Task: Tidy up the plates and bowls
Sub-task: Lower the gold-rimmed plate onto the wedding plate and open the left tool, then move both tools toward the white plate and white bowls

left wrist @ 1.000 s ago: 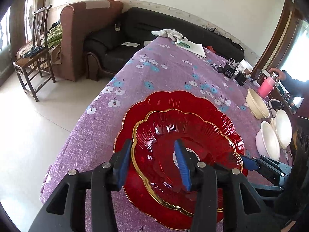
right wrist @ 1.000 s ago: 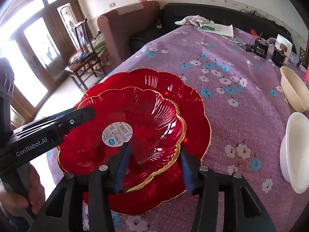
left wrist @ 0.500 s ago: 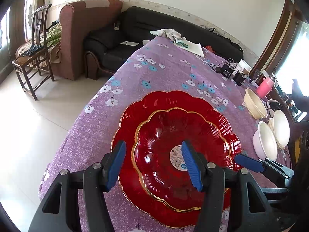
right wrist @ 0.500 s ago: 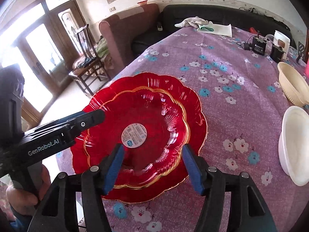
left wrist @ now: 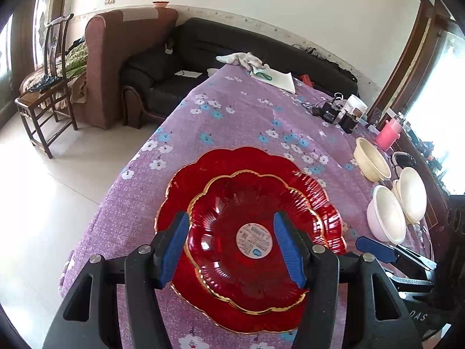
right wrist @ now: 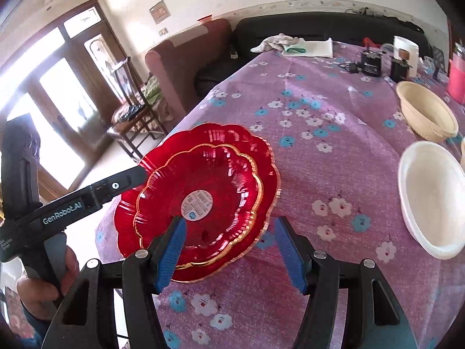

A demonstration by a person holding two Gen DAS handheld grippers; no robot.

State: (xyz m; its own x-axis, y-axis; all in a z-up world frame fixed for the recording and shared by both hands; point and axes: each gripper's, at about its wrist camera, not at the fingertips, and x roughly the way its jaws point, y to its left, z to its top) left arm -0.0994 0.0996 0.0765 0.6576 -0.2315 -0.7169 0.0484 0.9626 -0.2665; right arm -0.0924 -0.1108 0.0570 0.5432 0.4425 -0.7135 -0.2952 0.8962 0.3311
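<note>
Smaller plate (left wrist: 232, 203) nested on larger plate (left wrist: 186, 174) at near end of table (left wrist: 232, 116), three bowls (left wrist: 386, 218) well apart to their right, cloth (left wrist: 244, 58) and paper at far end.

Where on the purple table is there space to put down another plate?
The biggest bare stretch of purple tablecloth lies between the stacked red plates and the folded white cloth at the far end. A smaller bare strip runs between the plates and the white bowl. The right side is crowded: bowls, the cream bowl, black gadgets, a pink cup.
</note>
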